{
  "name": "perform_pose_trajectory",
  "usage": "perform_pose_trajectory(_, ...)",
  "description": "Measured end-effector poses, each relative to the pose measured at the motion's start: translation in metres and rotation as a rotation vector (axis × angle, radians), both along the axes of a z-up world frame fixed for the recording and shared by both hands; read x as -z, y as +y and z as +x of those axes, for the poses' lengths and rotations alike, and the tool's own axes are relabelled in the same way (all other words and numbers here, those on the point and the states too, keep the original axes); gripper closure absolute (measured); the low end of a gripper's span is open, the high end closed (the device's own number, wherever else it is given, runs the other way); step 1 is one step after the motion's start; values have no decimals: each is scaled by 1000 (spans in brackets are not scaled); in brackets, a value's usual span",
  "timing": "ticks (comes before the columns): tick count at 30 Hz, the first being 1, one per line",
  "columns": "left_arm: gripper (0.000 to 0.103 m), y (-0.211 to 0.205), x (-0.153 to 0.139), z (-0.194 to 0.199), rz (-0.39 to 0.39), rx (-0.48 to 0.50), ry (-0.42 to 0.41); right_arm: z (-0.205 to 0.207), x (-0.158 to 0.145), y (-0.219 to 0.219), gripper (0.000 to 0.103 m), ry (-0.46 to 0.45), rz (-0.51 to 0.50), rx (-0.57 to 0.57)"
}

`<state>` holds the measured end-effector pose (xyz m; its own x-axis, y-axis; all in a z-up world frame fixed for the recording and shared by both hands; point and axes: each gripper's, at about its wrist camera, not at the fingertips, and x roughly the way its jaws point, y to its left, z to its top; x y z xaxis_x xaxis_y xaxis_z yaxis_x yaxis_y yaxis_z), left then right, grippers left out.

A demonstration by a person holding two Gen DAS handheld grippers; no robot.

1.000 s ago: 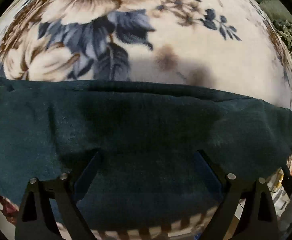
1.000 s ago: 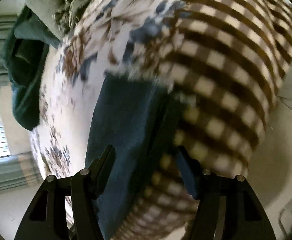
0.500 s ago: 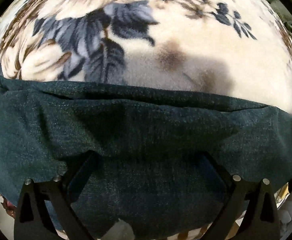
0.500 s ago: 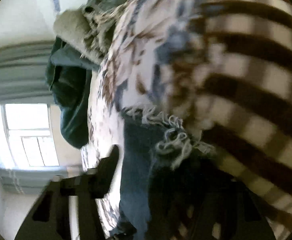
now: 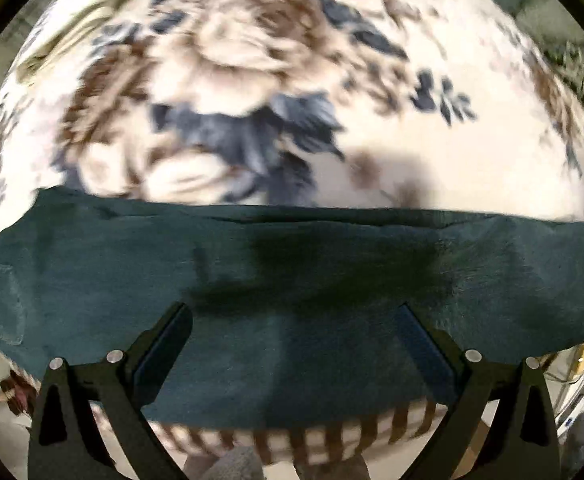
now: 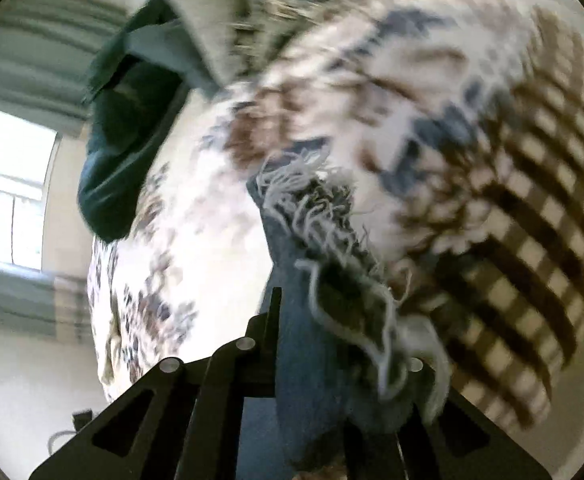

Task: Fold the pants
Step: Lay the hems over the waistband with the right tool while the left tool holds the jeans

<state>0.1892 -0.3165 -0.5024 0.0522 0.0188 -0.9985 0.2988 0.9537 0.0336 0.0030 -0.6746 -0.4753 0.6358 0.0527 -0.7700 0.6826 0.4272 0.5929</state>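
Dark teal denim pants (image 5: pixel 292 272) lie as a flat band across the floral blanket (image 5: pixel 251 80) in the left wrist view. My left gripper (image 5: pixel 292 320) hovers over the pants with its jaws wide apart, holding nothing. In the right wrist view the pants' frayed hem end (image 6: pixel 324 240) runs into my right gripper (image 6: pixel 312 344), whose jaws are closed on the denim; the right finger is hidden by the fabric.
A brown-and-white checked border (image 6: pixel 524 280) edges the blanket. A pile of other clothes, dark green and grey (image 6: pixel 131 120), sits at the far end of the bed. A window (image 6: pixel 7 188) and curtains are on the left.
My right gripper closed on the frayed pants end and lifted it. My left gripper pulled back a little from the pants and stayed open.
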Motion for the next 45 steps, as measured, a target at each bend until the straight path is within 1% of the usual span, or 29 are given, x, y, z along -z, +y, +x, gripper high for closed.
perform_pose_trajectory(2,0,18,-17,2,-12,-31,-18,12,-28,27,97,3,-58,-52)
perform_pose_trajectory(5,0,52,-41,-1,-21,-71,-53,33,-61,85,97,8,-133,-144)
perform_pose_trajectory(6,0,68,-50,-2,-29,-85,-67,38,-65,99,97,9,-145,-163)
perform_pose_trajectory(8,0,93,-57,-6,-36,-103,-80,48,-75,141,97,19,-176,-213)
perform_pose_trajectory(10,0,127,-66,-12,-31,-120,-99,59,-77,184,97,28,-190,-262)
perform_pose_trajectory(12,0,156,-72,-15,-24,-152,-115,68,-72,223,97,37,-188,-298)
perform_pose_trajectory(15,0,211,-77,-18,-28,-225,-119,85,-60,282,97,57,-181,-350)
perform_pose_trajectory(18,0,262,-73,-20,-40,-288,-108,102,-44,337,97,85,-205,-403)
perform_pose_trajectory(21,0,302,-66,-23,-34,-326,-104,118,-24,387,97,118,-218,-452)
perform_pose_trajectory(24,0,334,-60,-26,-37,-369,-99,134,-3,434,97,153,-226,-508)
perform_pose_trajectory(26,0,357,-56,-28,-40,-405,-98,145,10,461,97,190,-254,-541)
perform_pose_trajectory(29,0,379,-51,-31,-50,-442,-96,163,37,490,96,273,-260,-577)
perform_pose_trajectory(30,0,385,-48,-31,-51,-453,-93,168,47,496,91,320,-250,-587)
perform_pose_trajectory(31,0,391,-45,-31,-53,-464,-89,172,53,500,88,347,-240,-595)
perform_pose_trajectory(32,0,395,-43,-31,-59,-476,-85,174,55,501,77,342,-216,-607)
perform_pose_trajectory(33,0,397,-42,-30,-69,-484,-82,175,54,501,57,318,-167,-631)
perform_pose_trajectory(34,0,398,-41,-28,-77,-487,-80,175,52,501,45,294,-113,-664)
perform_pose_trajectory(35,0,397,-40,-26,-89,-490,-80,174,48,500,21,303,-99,-683)
perform_pose_trajectory(36,0,394,-40,-24,-103,-490,-82,171,43,499,9,352,-154,-689)
perform_pose_trajectory(37,0,390,-39,-21,-112,-487,-83,167,38,498,9,399,-230,-691)
perform_pose_trajectory(38,0,385,-39,-18,-120,-480,-83,163,33,497,9,427,-291,-695)
perform_pose_trajectory(40,0,368,-39,-11,-133,-454,-88,157,29,492,7,461,-350,-697)
perform_pose_trajectory(42,0,348,-38,-3,-142,-418,-89,150,29,482,4,481,-365,-697)
perform_pose_trajectory(45,0,315,-33,6,-136,-352,-82,143,29,458,4,498,-342,-680)
